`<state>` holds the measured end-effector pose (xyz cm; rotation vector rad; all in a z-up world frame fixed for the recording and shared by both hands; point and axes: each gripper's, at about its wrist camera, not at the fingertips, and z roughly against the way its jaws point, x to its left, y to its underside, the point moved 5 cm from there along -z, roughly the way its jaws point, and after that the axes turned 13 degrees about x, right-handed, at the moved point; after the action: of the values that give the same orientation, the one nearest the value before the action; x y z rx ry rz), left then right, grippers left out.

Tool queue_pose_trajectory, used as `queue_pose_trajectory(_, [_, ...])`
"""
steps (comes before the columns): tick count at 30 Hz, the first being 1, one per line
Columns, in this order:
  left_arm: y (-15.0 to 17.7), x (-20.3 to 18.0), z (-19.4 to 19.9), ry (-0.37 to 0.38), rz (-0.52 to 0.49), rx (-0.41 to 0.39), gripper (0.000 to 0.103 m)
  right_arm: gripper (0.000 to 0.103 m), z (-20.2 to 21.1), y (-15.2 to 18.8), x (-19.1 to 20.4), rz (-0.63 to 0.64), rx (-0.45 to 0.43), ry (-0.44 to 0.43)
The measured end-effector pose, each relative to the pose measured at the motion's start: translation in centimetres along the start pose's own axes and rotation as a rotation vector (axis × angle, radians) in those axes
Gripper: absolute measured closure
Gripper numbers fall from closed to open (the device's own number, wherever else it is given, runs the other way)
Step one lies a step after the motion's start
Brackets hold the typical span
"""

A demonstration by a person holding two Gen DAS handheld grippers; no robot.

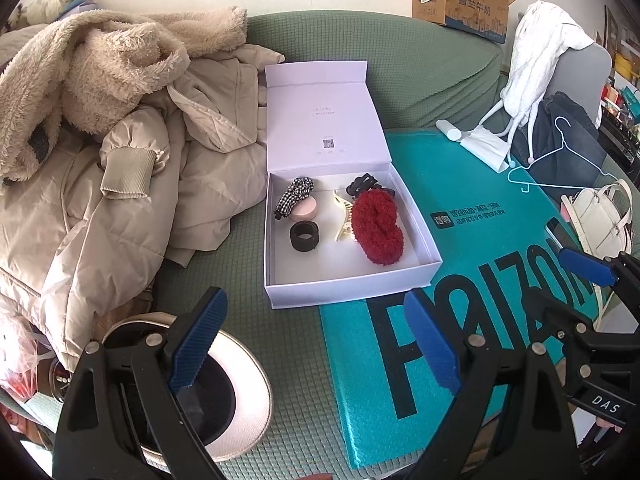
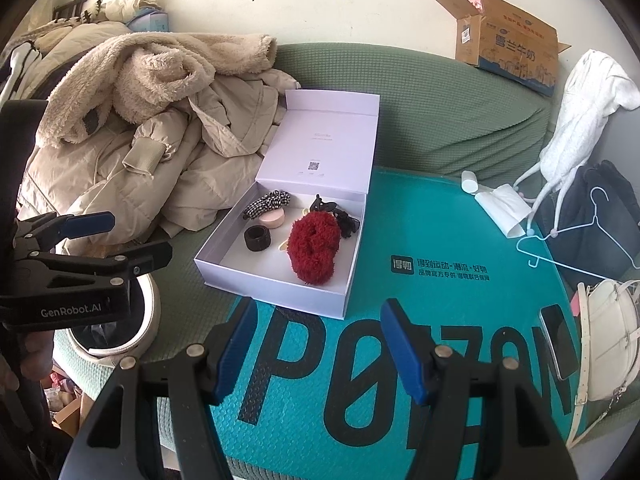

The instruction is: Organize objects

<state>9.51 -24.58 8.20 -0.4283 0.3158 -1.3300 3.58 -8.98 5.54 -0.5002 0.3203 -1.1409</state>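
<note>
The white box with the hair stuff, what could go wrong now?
The box sits half on the teal mailer, half on the sofa, so a push on the lid might tip it. The red scrunchie bulges and could stop the lid closing flat. Both grippers, left and right, are open, holding nothing.

Open white cardboard box (image 1: 352,280) reachable from above, raised lid (image 1: 324,120) walling its far side, beige padded coat (image 1: 132,184) crowding its left, teal bubble mailer (image 1: 472,280) lying flat on its right.
</note>
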Motion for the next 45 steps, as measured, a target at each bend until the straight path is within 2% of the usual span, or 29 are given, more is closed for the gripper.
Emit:
queue_pose_trajectory(24, [2.5, -0.8, 1.7, -0.005, -0.006, 0.002, 0.014, 0.038, 1.7, 1.9, 0.4, 0.020, -0.018, 0.001])
queue_pose_trajectory(45, [4.3, -1.6, 1.4, 0.013, -0.021, 0.037, 0.014, 0.038, 2.3, 3.1, 0.3, 0.004, -0.016, 0.002])
